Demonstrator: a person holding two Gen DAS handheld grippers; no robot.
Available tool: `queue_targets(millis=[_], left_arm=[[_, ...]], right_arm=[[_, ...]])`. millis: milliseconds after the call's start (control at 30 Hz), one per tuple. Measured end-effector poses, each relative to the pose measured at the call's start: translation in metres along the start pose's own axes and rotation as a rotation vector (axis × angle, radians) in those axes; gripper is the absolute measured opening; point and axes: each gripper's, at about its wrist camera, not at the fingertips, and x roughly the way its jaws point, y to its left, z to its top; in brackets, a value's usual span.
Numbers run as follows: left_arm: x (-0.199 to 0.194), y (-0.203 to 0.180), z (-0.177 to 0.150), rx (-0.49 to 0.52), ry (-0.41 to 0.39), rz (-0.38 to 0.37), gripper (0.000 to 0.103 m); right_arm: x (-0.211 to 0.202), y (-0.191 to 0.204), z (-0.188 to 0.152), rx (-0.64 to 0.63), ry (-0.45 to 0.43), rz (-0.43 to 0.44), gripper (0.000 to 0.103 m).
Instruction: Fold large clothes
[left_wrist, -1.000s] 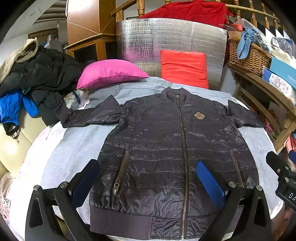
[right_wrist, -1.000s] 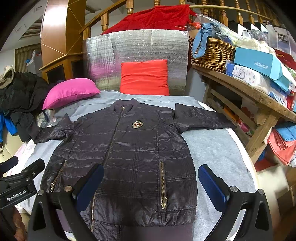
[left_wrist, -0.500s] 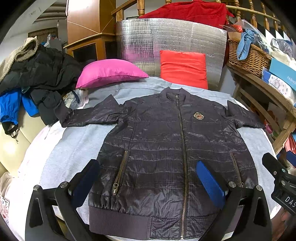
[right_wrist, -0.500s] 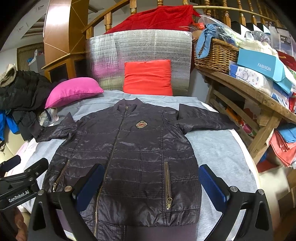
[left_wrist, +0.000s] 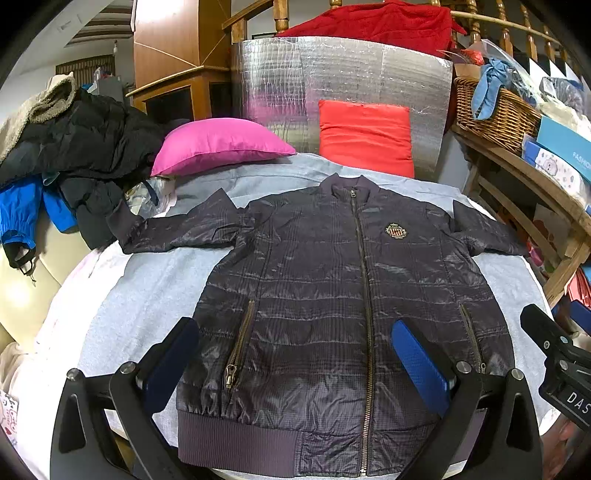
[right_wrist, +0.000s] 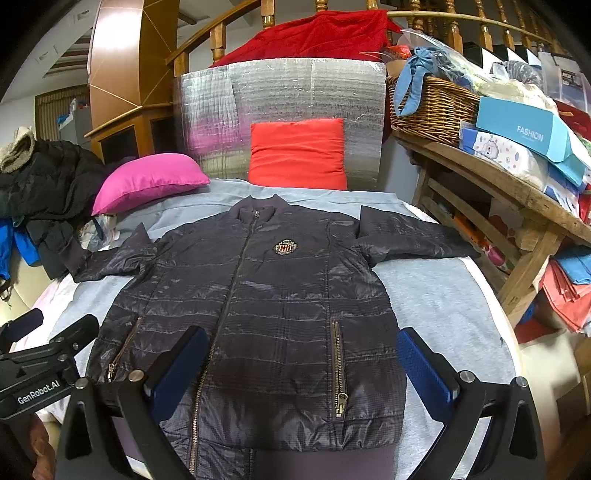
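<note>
Right tool (right_wrist: 295, 365) closer; jacket (right_wrist: 255, 314) collar-away.

- In the right wrist view the jacket (right_wrist: 258, 314) sits a little further right and lower in frame than a second ago — the chest badge (right_wrist: 284, 246) drifts the same way.
- The left gripper (right_wrist: 48, 354) shows more of itself at that view's left edge.
- In the left wrist view the right gripper (left_wrist: 554, 350) reaches further in from the right — slightly higher too.

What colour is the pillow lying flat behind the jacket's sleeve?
Bright pink, with a slight sheen; clearest in the left wrist view.
</note>
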Motion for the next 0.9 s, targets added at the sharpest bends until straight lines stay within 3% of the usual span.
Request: queue_targets(millis=[900], left_arm=[[0.0006, -0.0020, 0.0006, 0.004, 0.000, 0.000, 0.103]], right_arm=[[0.0038, -0.0002, -0.0007, 0.001, 0.009, 0.008, 0.103]])
